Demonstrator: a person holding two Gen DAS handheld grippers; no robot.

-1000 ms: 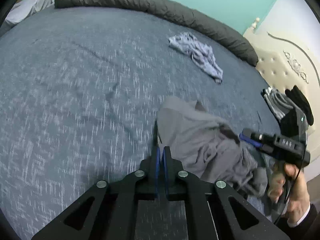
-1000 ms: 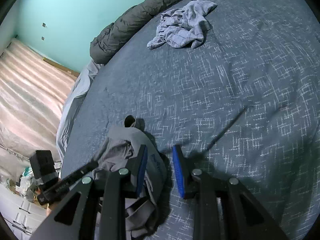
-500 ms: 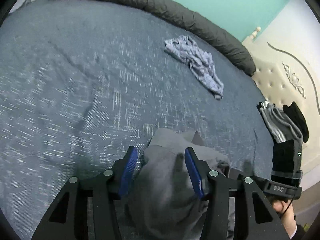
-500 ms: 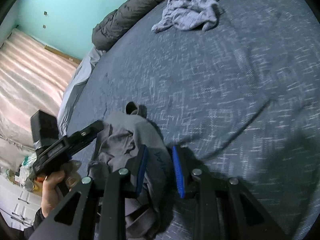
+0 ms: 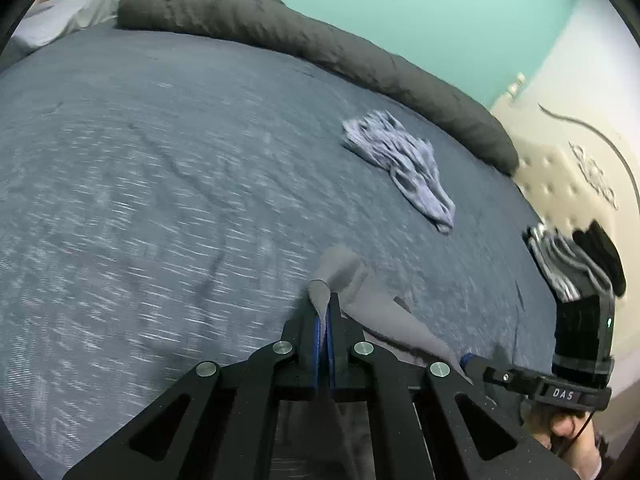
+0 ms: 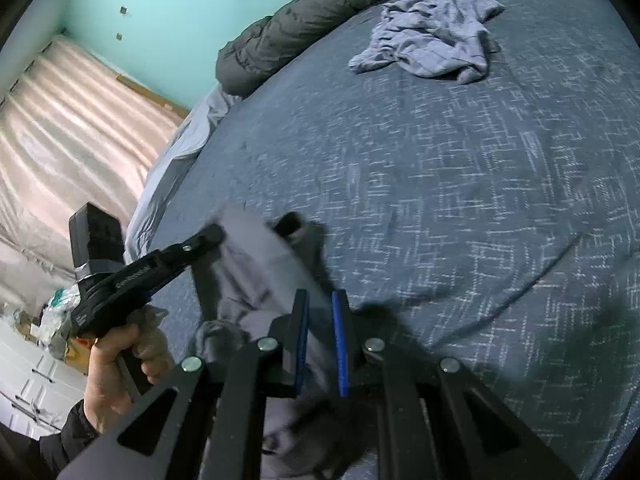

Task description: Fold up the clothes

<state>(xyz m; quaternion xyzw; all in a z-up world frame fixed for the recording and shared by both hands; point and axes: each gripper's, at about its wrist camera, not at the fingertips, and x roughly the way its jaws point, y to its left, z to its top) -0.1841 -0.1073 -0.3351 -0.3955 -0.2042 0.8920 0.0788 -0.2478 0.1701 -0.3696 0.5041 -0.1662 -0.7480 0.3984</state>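
Observation:
A plain grey garment (image 5: 376, 304) hangs stretched between my two grippers, just above the blue bedspread (image 5: 160, 200). My left gripper (image 5: 323, 312) is shut on one bunched edge of it, and a fold pokes out past the tips. The cloth runs tight to the right gripper (image 5: 466, 360), which a hand holds at the lower right. In the right wrist view the right gripper (image 6: 320, 344) has its blue pads close together with the grey garment (image 6: 260, 264) between them. The left gripper (image 6: 212, 236) pinches the garment's far side.
A crumpled light blue garment (image 5: 400, 164) lies further up the bed. A stack of folded grey and black clothes (image 5: 572, 264) sits by the cream headboard (image 5: 560, 168). A rolled dark grey duvet (image 5: 320, 40) lines the far edge. The floor (image 6: 72, 140) lies beyond the bed's left side.
The left gripper, open around the cloth half a second ago, has shut on it. The right gripper's pads have narrowed onto the fabric. The garment has risen from a heap into a stretched span.

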